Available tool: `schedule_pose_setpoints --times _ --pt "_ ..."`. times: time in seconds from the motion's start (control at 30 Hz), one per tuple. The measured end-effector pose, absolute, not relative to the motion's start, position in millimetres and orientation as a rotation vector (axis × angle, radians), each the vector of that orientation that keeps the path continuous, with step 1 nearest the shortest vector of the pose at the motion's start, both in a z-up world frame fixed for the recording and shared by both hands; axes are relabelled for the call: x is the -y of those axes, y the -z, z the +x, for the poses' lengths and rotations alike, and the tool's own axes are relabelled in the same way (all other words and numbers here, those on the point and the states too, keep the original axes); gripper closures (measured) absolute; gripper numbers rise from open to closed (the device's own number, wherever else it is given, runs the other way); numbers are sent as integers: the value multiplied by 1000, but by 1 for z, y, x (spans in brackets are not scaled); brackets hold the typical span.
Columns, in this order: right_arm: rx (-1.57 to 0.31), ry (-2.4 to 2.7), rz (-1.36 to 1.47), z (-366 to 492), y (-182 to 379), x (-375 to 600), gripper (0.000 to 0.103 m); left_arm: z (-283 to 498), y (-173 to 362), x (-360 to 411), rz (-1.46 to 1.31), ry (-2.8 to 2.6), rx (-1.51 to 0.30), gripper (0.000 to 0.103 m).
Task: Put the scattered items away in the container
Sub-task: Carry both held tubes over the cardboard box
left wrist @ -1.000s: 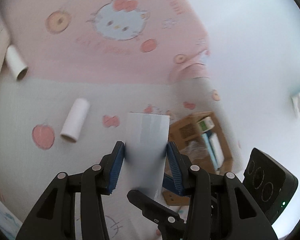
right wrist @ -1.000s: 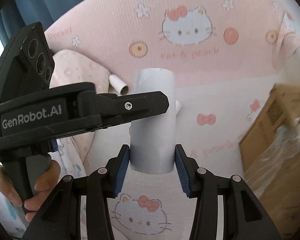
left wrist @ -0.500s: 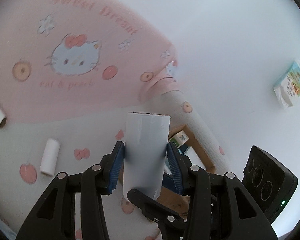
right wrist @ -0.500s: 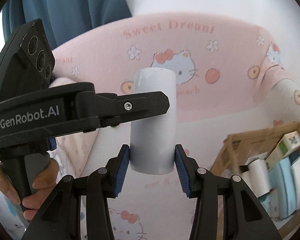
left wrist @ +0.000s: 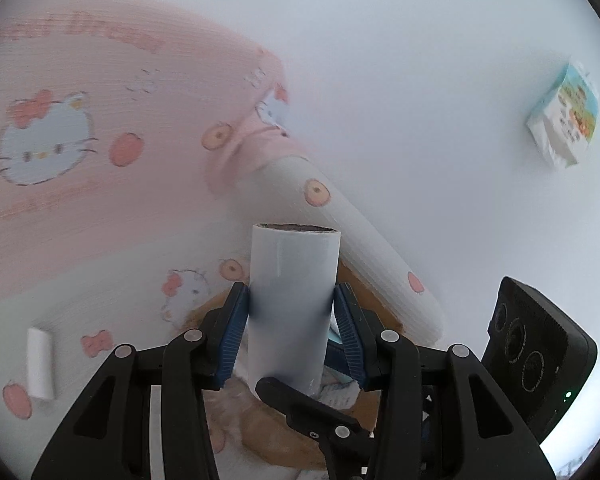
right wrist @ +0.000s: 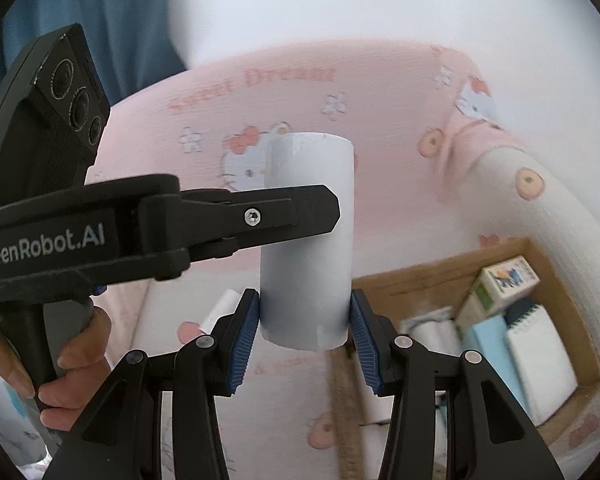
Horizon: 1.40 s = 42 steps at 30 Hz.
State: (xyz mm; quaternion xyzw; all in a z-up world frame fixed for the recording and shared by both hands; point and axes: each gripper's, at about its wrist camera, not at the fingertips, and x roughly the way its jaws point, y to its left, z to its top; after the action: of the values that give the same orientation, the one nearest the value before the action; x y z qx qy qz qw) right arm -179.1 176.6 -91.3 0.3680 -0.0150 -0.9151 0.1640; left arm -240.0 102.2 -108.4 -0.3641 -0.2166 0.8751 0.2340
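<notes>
My left gripper (left wrist: 292, 332) is shut on a white cardboard tube (left wrist: 294, 292) that stands upright between its blue pads. Under it lies the brown cardboard box (left wrist: 204, 312), mostly hidden by the gripper. My right gripper (right wrist: 304, 332) is shut on a second white tube (right wrist: 308, 240), also upright. The box's rim (right wrist: 440, 272) shows to its right, low down, with rolls, small cartons and a notebook inside. One of the left gripper's fingers (right wrist: 284, 216) crosses in front of the right tube. A third tube (left wrist: 40, 364) lies loose on the bed sheet at the left.
A pink cartoon-cat bedspread (left wrist: 100, 200) covers the bed. A white bolster (left wrist: 364, 240) with peach prints runs along the box's far side. A tissue pack (left wrist: 564, 120) lies far right. A person's hand (right wrist: 76, 344) grips the left gripper's handle. A blue curtain (right wrist: 120, 20) hangs behind.
Both grippers have risen and swung toward the box, each still holding its tube. The box has come into the right wrist view, and the loose tubes have slid away to the left.
</notes>
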Motion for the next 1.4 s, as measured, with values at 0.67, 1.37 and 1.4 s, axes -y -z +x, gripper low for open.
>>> schedule_pose_setpoints --times 0.67,1.37,1.4 --pt "289 2306 1533 -232 159 -272 60 -331 194 -183 -1660 -2116 708 55" --pt "415 2046 1837 -253 236 -294 59 -348 275 -203 -2100 -2026 870 55" --pt "415 2036 1848 -255 238 -293 59 -349 275 -203 -2111 -2036 869 55"
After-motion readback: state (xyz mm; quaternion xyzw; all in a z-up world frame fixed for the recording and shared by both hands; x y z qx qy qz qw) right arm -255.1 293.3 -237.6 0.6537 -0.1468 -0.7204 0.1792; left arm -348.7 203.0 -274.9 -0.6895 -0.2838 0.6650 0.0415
